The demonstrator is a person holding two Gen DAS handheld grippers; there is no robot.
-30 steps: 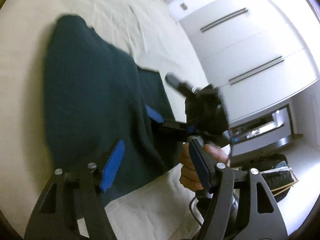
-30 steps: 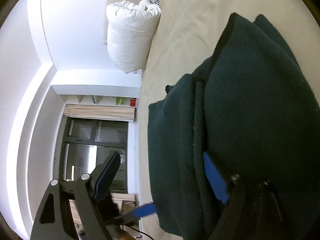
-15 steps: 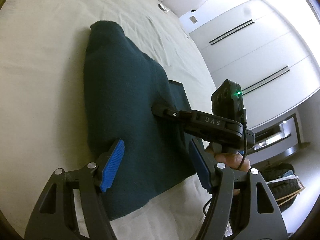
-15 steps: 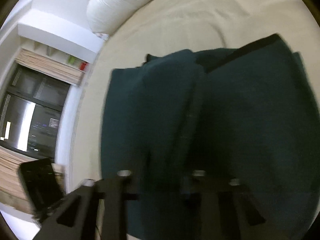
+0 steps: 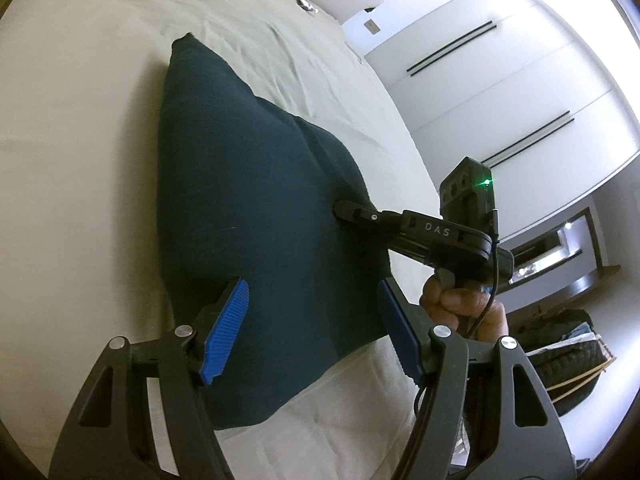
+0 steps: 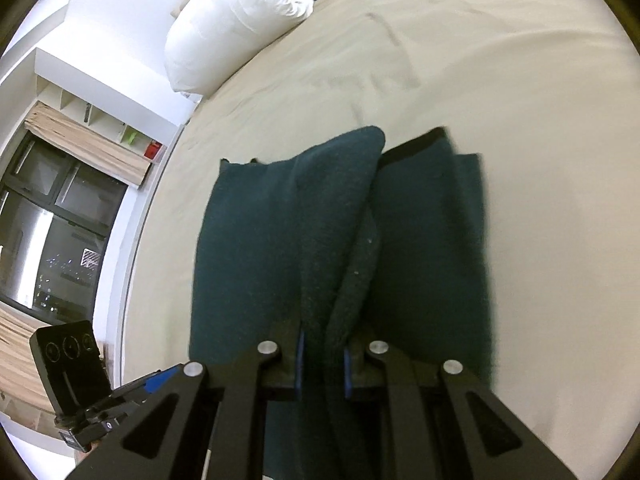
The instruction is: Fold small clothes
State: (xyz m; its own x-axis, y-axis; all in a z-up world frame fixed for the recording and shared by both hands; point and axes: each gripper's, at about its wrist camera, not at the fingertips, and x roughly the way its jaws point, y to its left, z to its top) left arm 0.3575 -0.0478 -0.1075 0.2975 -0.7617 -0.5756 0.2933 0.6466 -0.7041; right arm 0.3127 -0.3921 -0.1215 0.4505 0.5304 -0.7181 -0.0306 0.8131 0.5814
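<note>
A wide bed with a lightly creased beige sheet [image 6: 500, 80] carries a dark teal fleece garment [image 5: 248, 216] and a plump white pillow [image 6: 224, 36].

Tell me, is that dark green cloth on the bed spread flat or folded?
Partly folded: the dark green cloth shows overlapping layers, and the right gripper pinches up a ridge.

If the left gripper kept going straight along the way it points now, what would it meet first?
Most likely the dark green garment lying on the bed. The left gripper is open and angled down at it, with nothing else between its blue pads. Depth is hard to judge in this fisheye view.
</note>
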